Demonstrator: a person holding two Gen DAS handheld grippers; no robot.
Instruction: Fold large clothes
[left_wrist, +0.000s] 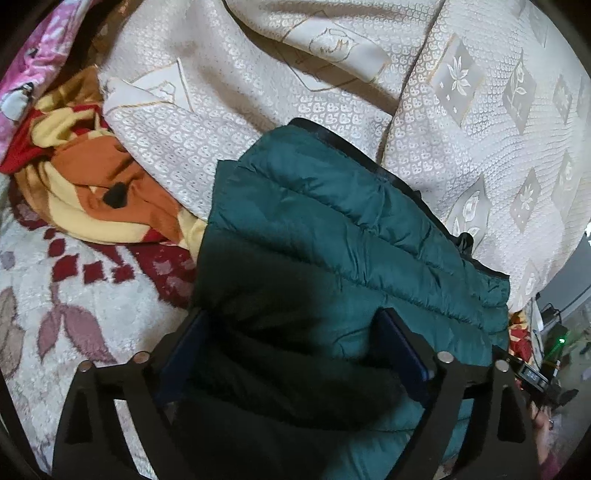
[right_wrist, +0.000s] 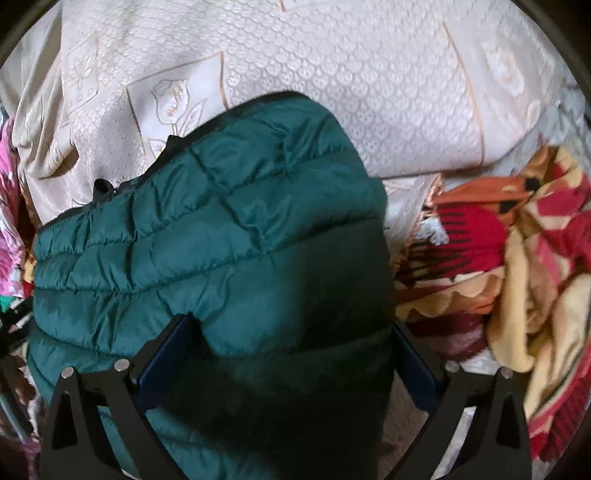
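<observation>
Folding is looking well advanced: the green quilted jacket (left_wrist: 332, 229) is lying as a compact, doubled-up bundle on the cream patterned bedspread (left_wrist: 480, 110), its dark zipper edge running along the side toward one o'clock in the left wrist view and toward ten o'clock in the right wrist view. The left gripper (left_wrist: 295, 354) is standing with its jaws wide apart, jacket fabric bulging between the blue pads without being pinched. The right gripper (right_wrist: 291, 350) is likewise spread wide, straddling the near end of the same bundle; the pads are sitting beside the fabric and not clamping it, as far as the shadow allows. Judging from this, the last fold is probably finishing, and what is remaining is likely smoothing or setting the bundle aside. An orange and red blanket (right_wrist: 517, 258) is lying crumpled at three o'clock in the right view. No brand, label or readable writing is showing anywhere on the jacket or bedding.
</observation>
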